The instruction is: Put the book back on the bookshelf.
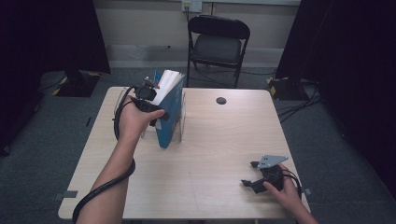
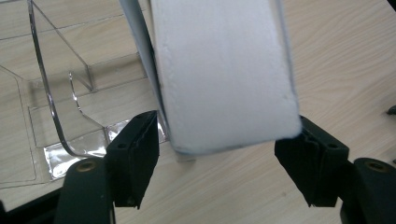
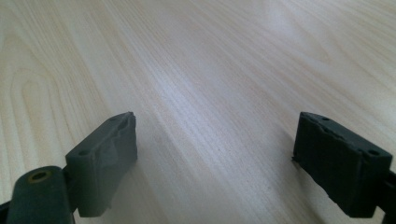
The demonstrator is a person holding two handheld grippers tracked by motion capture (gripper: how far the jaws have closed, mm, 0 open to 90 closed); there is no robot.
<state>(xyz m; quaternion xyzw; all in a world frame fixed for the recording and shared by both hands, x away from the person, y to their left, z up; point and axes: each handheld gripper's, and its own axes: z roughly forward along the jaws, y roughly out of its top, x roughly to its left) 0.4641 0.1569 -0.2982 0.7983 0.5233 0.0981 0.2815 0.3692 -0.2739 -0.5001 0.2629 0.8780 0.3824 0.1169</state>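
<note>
left gripper [image 2: 217, 154] jaws spread around the book [image 2: 224, 70], pads not pressing, right gripper [image 3: 215, 158] jaws wide, holding nothing

**Bare forearms, two black handheld grippers**

Both of the person's forearms are bare, with no sleeves in sight. The left gripper [image 1: 148, 101] is black, and a thick black cable [image 1: 109, 183] loops from it along the forearm. The right gripper [image 1: 254, 175] is black too, topped by a grey three-cornered plate [image 1: 272, 161], with thin black cable behind it. Seen close, each jaw is a blocky black pad [image 3: 112, 154] with small round holes, and a brass-coloured screw ring [image 2: 87, 166] sits at its base.
</note>
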